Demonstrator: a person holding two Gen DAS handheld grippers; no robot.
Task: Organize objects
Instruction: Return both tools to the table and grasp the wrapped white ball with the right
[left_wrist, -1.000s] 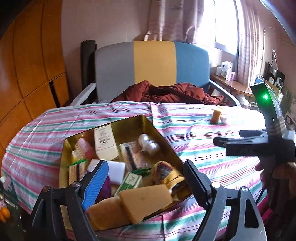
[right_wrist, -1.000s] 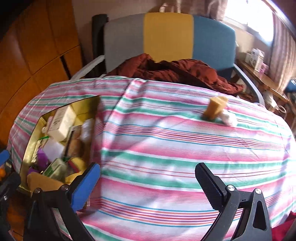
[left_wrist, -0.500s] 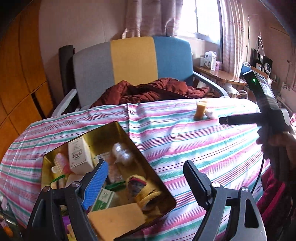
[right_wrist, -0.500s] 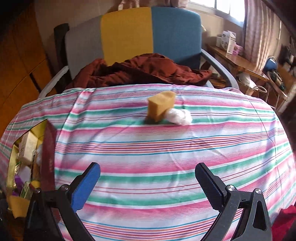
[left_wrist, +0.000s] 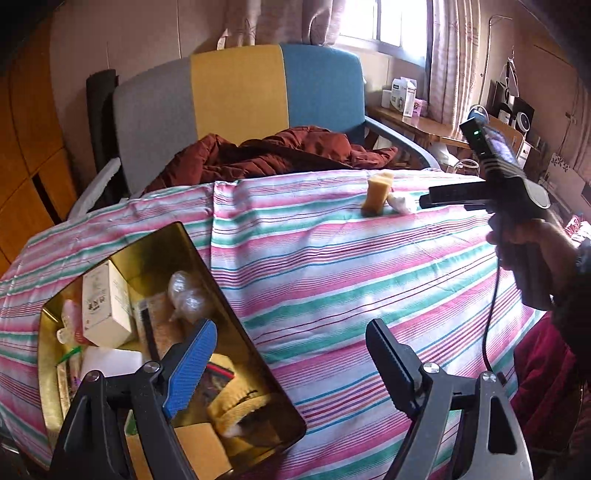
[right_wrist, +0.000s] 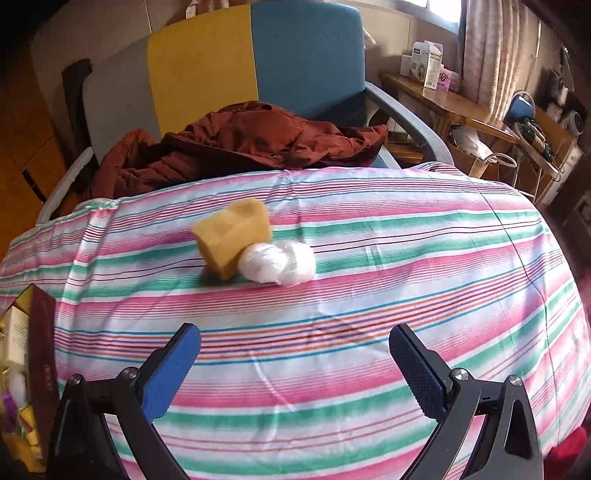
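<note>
A yellow sponge block (right_wrist: 233, 238) stands on the striped tablecloth (right_wrist: 369, 288) with a white plastic-wrapped bundle (right_wrist: 277, 263) leaning against it; the left wrist view shows the same sponge (left_wrist: 376, 192) and bundle (left_wrist: 399, 202) far off. My right gripper (right_wrist: 295, 362) is open and empty, a short way in front of them. A gold tin (left_wrist: 173, 243) holding a white box (left_wrist: 105, 299), clear wrapped balls (left_wrist: 186, 293) and several small items lies at the left. My left gripper (left_wrist: 290, 363) is open and empty at the tin's right edge.
A grey, yellow and blue chair (left_wrist: 236, 107) with a rust-red jacket (right_wrist: 240, 144) stands behind the table. A side table with boxes (right_wrist: 428, 70) is at the right. In the left wrist view a hand (left_wrist: 532, 240) holds the right gripper's handle. The tin's dark red side (right_wrist: 42, 365) shows left.
Both grippers have swung right and forward. The sponge and white bundle have grown larger in the right view, and the tin has slid toward the left edge in both views.
</note>
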